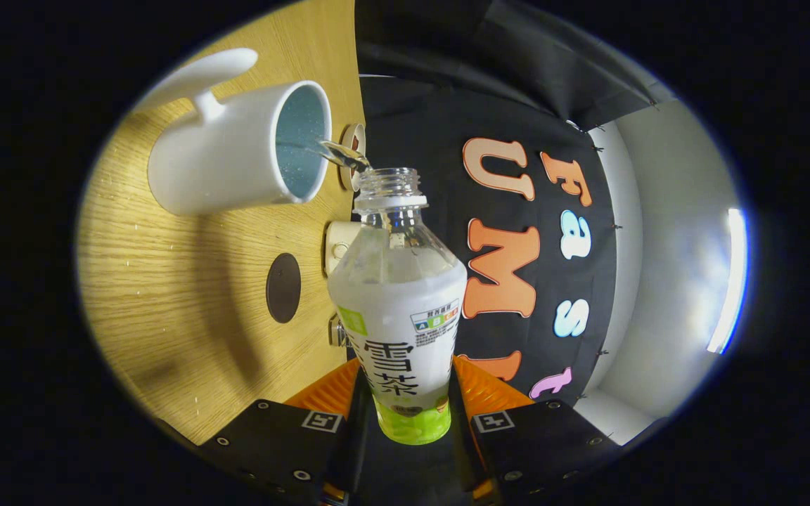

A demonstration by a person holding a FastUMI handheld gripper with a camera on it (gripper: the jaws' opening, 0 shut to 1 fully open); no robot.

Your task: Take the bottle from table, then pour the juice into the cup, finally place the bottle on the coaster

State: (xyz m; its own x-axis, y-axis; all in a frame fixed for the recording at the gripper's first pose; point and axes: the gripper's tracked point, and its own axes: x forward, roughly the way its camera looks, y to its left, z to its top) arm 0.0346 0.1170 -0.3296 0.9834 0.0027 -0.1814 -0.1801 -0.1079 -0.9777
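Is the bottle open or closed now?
Open. The bottle, clamped between the jaws of the gripper, has no cap on its threaded neck, and liquid streams from its mouth into the white cup.

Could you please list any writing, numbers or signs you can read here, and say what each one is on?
Label on the bottle, gripped by the shut tongs: large dark characters and a small rating strip, too warped and small to quote surely.
Square markers on the tongs: coded patterns, no words.
The cup: no writing.

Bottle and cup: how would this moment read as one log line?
step: pouring | gripper: shut on bottle | bottle: uncapped, tipped | stream: entering cup | coaster: bare
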